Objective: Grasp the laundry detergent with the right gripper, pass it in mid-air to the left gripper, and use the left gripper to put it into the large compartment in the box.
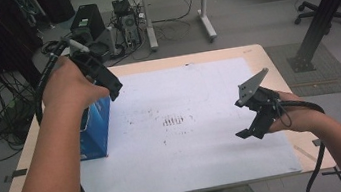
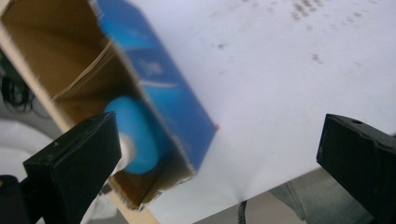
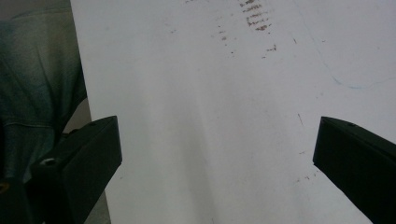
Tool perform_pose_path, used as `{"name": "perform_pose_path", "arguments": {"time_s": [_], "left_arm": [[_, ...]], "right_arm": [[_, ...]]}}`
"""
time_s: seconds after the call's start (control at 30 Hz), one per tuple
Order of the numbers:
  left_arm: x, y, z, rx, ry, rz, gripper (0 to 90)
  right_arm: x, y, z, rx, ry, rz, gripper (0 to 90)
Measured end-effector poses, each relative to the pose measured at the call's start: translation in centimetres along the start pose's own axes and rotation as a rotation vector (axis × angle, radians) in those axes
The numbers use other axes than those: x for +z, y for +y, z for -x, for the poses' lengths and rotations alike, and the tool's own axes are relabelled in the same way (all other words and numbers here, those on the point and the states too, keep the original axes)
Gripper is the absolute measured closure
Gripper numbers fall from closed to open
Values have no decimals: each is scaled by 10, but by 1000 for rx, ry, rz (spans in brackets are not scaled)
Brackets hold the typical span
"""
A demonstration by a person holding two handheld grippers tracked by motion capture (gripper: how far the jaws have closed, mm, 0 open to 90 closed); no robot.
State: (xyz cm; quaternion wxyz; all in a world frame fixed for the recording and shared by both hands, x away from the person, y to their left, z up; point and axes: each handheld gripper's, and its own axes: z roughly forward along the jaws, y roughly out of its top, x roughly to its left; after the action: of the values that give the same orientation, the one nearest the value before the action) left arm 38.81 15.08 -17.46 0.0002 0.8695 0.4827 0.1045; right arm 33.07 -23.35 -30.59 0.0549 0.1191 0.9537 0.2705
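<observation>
Blue box (image 1: pixel 96 129) standing open-topped at the desk's (image 1: pixel 275 68) left edge, a blue-capped bottle (image 2: pixel 135 135) sitting inside.
Left gripper (image 1: pixel 106 82) is hovering above it, jaws spread and empty; right gripper (image 1: pixel 256 127) is idling near the right edge, jaws spread too.

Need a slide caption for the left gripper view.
Open left gripper above an open blue box holding a blue-capped item.

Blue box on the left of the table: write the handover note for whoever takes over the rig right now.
Left gripper: open, holding nothing, above the blue box.
Right gripper: open, holding nothing, over the white sheet at the table's right.
Blue box: upright at the sheet's left edge, top open, with a blue-and-white item inside.
Done: item sits in the box.
Left: probably closing the box.
</observation>
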Motion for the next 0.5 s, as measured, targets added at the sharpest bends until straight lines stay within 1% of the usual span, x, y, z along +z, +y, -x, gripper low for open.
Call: {"name": "perform_pose_path", "arguments": {"time_s": [0.03,0.07,0.1,0.13,0.17,0.2,0.23,0.27,0.3,0.33,0.37,0.4,0.43,0.47,0.5], "left_arm": [[-4,4,11,58,-15,4,3],[-5,7,16,87,-28,9,2],[-5,7,16,87,-28,9,2],[-7,9,23,132,-38,16,2],[-8,11,27,165,-45,21,2],[-9,13,33,195,-61,39,2],[-9,13,36,216,-64,40,2],[-9,15,42,260,-75,41,3],[-9,16,45,288,-83,39,3],[-8,17,51,328,-91,40,2],[-8,17,56,352,-99,37,2],[-7,17,65,413,-108,39,2],[-7,17,65,413,-108,39,2],[-7,18,70,443,-114,39,2],[-5,17,77,486,-113,40,2]], "right_arm": [[0,0,0,0,0,-2,13],[0,0,0,1,1,-5,13],[0,0,0,1,1,-5,13],[-1,1,0,1,0,-8,13],[-1,1,1,-2,-1,-10,13],[-1,1,1,1,0,-15,13],[-1,1,1,1,0,-15,13],[-1,1,1,1,-2,-21,13],[-1,1,1,1,-2,-21,13],[-1,1,1,0,-2,-23,13],[-1,1,1,0,-2,-25,13],[-2,2,1,2,-3,-26,13],[-2,2,1,2,-3,-26,13],[-2,2,1,2,-2,-26,13],[-2,2,1,3,-2,-28,13]]}}
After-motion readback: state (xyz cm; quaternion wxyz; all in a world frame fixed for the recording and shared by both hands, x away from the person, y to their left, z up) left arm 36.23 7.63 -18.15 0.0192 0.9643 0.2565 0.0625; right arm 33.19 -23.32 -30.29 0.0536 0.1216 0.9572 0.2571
